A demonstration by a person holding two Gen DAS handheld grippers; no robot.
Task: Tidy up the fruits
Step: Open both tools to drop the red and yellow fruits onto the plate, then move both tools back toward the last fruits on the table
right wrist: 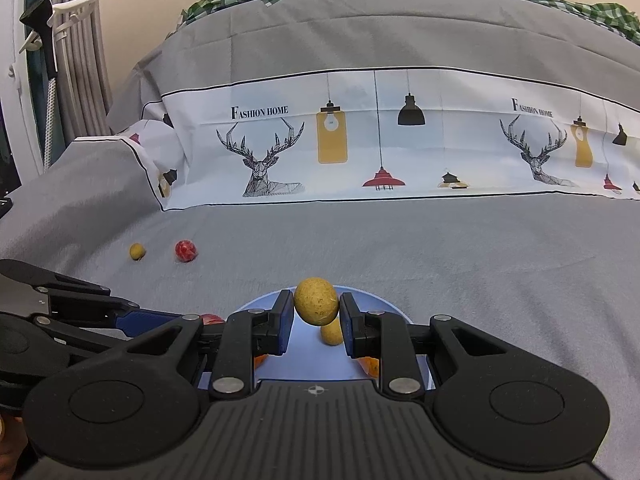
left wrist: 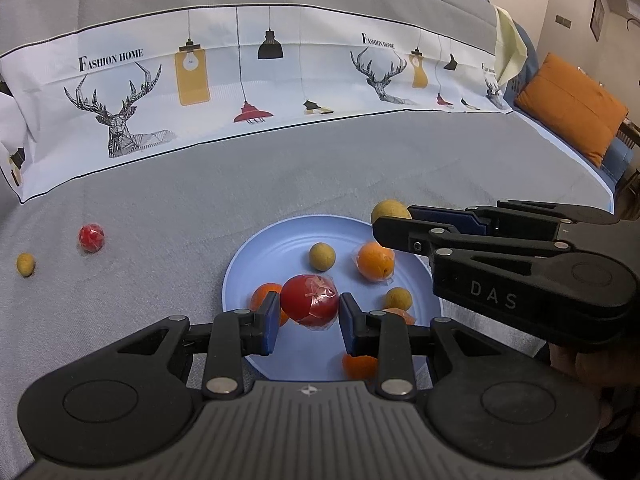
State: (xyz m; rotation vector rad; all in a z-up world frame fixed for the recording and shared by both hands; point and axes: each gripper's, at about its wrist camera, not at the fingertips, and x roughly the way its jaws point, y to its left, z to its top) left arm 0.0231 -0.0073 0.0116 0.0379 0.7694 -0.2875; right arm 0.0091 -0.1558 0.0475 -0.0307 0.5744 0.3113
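step: set both fruits on the blue plate (left wrist: 256, 248) on the bed | left gripper (left wrist: 308, 312): fingers clenched on the wrapped red fruit (left wrist: 308, 300), above the plate; lower before letting go, clear of the oranges (left wrist: 375, 261) | right gripper (right wrist: 316, 312): fingers clenched on the yellow fruit (right wrist: 316, 301), over the far rim; bring inward; release low to stop rolling

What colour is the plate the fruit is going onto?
Light blue, plain, no pattern. The plate shows best in the left wrist view.
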